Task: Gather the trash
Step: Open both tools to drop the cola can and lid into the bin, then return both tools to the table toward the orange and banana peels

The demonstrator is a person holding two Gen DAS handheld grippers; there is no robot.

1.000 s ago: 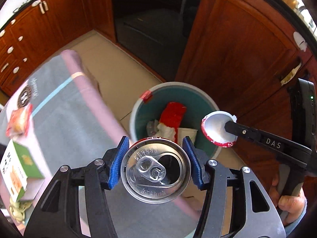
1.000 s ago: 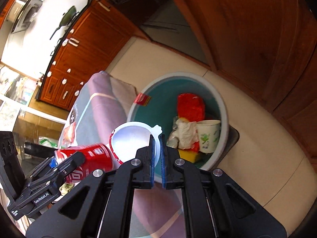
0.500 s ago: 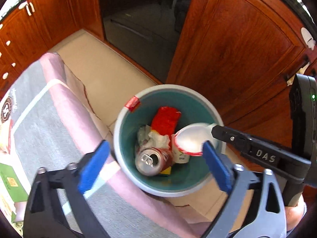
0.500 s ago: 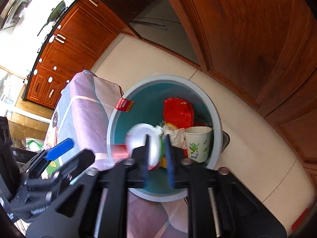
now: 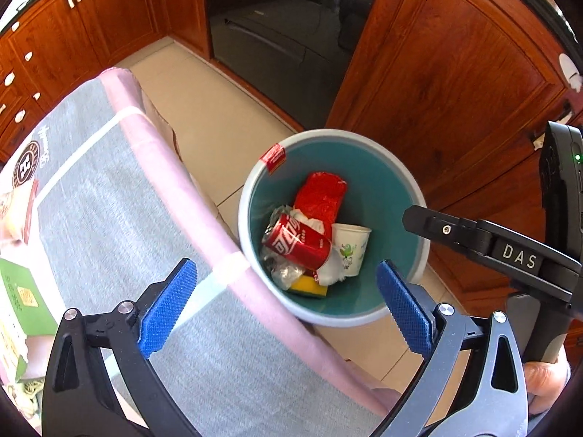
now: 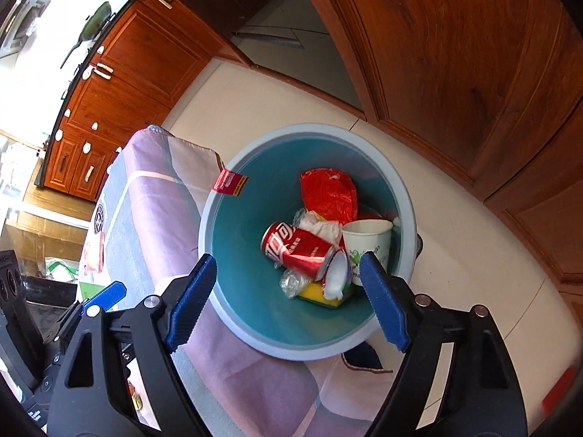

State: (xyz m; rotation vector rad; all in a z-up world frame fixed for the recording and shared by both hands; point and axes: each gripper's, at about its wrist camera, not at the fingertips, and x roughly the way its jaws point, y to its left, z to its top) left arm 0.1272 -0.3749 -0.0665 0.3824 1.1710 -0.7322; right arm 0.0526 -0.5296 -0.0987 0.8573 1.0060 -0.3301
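Note:
A teal bin (image 5: 400,178) with a pale rim stands on the floor beside the table. Inside it lie a red soda can (image 5: 297,242), a white lid with a red edge (image 5: 329,273), a paper cup (image 5: 351,247), a red wrapper (image 5: 320,196) and a yellow sponge (image 5: 308,287). My left gripper (image 5: 283,266) hangs open above the bin's near edge, nothing between its blue pads. My right gripper (image 6: 288,258) is above the bin (image 6: 400,189) with its jaws opening and empty. The can (image 6: 297,249) and lid (image 6: 335,273) lie below it.
A grey and pink cloth (image 5: 109,218) covers the table on the left, with a green box (image 5: 22,291) at its far left. Wooden cabinet doors (image 5: 455,91) and a dark oven front (image 5: 273,36) stand behind the bin. A hand (image 5: 546,378) grips the right tool.
The left gripper opened and the red can dropped into the bin. The right gripper, shut on the white lid a second ago, opened and the lid now lies in the bin beside the can.

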